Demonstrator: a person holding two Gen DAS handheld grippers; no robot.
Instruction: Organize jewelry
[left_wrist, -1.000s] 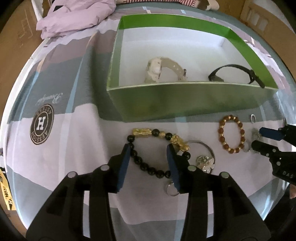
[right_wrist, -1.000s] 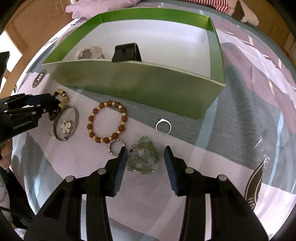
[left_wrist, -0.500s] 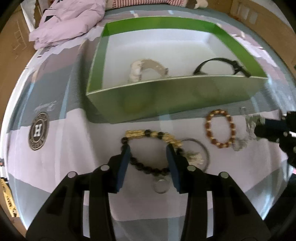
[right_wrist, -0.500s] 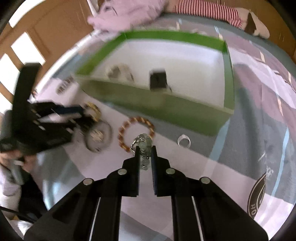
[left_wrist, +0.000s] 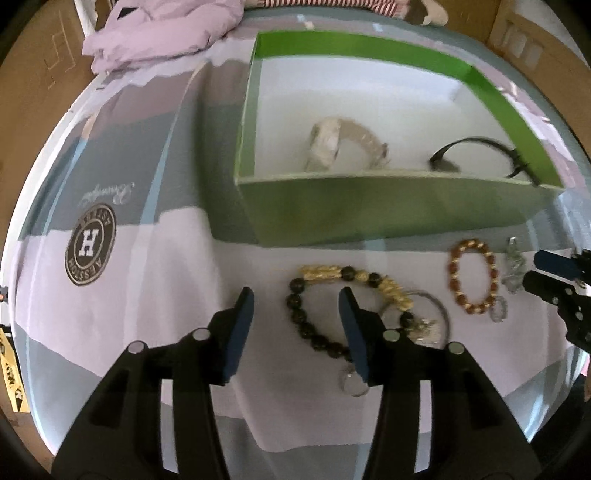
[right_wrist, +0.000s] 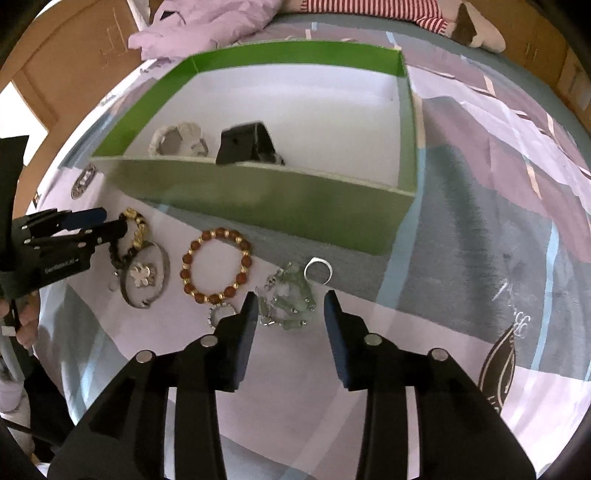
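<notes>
My left gripper (left_wrist: 295, 301) is open just above the bed cover, its right finger over a black-and-gold bead bracelet (left_wrist: 321, 272) that overlaps a silver bangle (left_wrist: 441, 314). A pale green stone bracelet (right_wrist: 295, 293) lies between the fingers of my open right gripper (right_wrist: 290, 299). Beside it are a silver ring (right_wrist: 318, 269), a brown bead bracelet (right_wrist: 216, 266) and a small sparkly ring (right_wrist: 221, 314). The green box (left_wrist: 388, 210) behind them holds a white watch (left_wrist: 332, 144) and a black strap (left_wrist: 476, 155). The right wrist view shows the left gripper (right_wrist: 110, 223) at the left.
The flower-charm bangle (right_wrist: 146, 277) lies left of the brown beads. A crumpled purple blanket (left_wrist: 162, 33) sits at the bed's far left, striped cloth (right_wrist: 369, 7) behind the box. Brown cardboard (left_wrist: 33, 74) flanks the bed. A hand (right_wrist: 22, 325) holds the left tool.
Half a second ago my right gripper was shut on the green bracelet and held it up; it now stands open with the bracelet lying on the cover. The left gripper has shifted left.
</notes>
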